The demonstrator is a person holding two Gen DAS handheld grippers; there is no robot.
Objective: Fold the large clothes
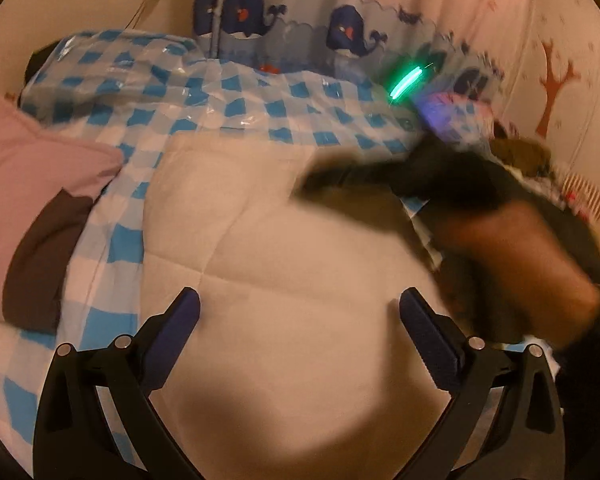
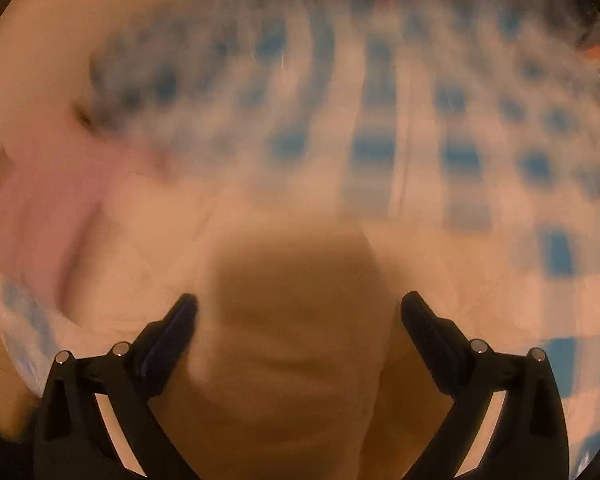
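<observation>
A large white quilted garment [image 1: 268, 248] lies spread on a bed with a blue-and-white checked cover [image 1: 204, 96]. My left gripper [image 1: 299, 312] is open and empty just above the white cloth. My right gripper [image 1: 324, 180] shows blurred at the right of the left wrist view, held by a gloved hand, with a green light on it. In the right wrist view the right gripper [image 2: 299, 312] is open and empty over the white cloth [image 2: 284, 360]; the view is motion-blurred. The checked cover [image 2: 420, 140] lies beyond.
A pink cloth [image 1: 28, 176] and a dark brown piece [image 1: 44, 256] lie at the left of the bed. A whale-print curtain [image 1: 300, 20] hangs behind. Cluttered items [image 1: 572, 192] sit at the right by the wall.
</observation>
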